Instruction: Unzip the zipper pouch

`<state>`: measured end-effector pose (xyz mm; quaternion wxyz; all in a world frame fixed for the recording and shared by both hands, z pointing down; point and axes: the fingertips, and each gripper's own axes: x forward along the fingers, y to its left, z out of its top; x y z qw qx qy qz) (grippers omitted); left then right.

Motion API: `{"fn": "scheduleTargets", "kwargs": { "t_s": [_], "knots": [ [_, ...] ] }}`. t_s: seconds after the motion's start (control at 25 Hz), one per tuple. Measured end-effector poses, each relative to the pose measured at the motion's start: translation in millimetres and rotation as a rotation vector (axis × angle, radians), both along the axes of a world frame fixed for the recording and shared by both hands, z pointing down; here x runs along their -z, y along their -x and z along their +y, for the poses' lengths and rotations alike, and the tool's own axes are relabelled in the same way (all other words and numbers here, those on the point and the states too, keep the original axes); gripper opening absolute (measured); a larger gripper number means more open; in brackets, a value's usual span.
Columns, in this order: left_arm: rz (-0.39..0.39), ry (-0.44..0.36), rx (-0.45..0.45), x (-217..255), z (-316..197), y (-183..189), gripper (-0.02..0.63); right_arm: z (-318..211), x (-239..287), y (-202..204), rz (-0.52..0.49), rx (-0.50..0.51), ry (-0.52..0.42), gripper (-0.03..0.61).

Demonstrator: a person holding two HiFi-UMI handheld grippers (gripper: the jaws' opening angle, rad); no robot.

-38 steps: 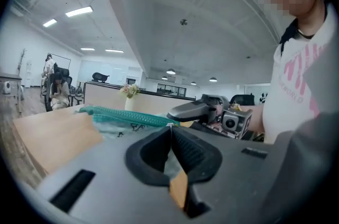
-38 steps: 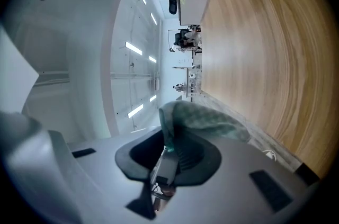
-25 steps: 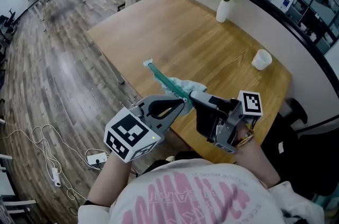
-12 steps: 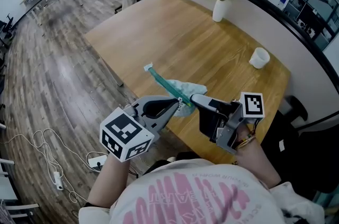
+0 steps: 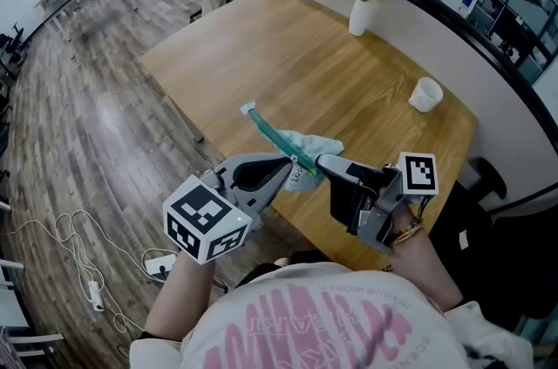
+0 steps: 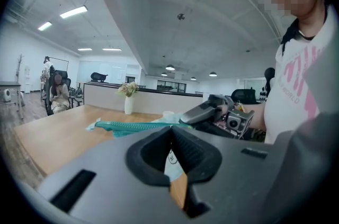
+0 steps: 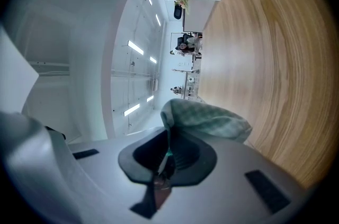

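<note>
Checked green zipper pouch (image 5: 316,144) — teal zipper (image 5: 266,130) outstretched — clamped by left hand-held gripper (image 5: 289,167), right hand-held gripper (image 5: 322,161).

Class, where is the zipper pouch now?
Head view, centre: the zipper pouch is pinched between left gripper and right gripper at the table's near edge.

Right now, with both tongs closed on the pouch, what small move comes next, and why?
Probably draw the right tongs along the teal zipper while the left tongs hold the pouch: both are shut on it, and the zipper looks closed.
</note>
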<state>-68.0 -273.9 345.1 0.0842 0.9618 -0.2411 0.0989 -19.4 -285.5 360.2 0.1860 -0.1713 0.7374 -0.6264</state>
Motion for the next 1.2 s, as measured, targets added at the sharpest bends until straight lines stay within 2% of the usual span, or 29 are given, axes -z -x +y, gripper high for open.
{"fn": "scheduleTargets", "kwargs": {
  "t_s": [0.6,1.2],
  "knots": [
    [0.033,-0.008,0.138,16,19,-6,0.006,37,11,-25,-0.035,0.033,-0.017,0.006],
    [0.077,0.001,0.26,22,72,-42,0.006,104,14,-78,-0.031,0.066,-0.013,0.006]
  ]
}}
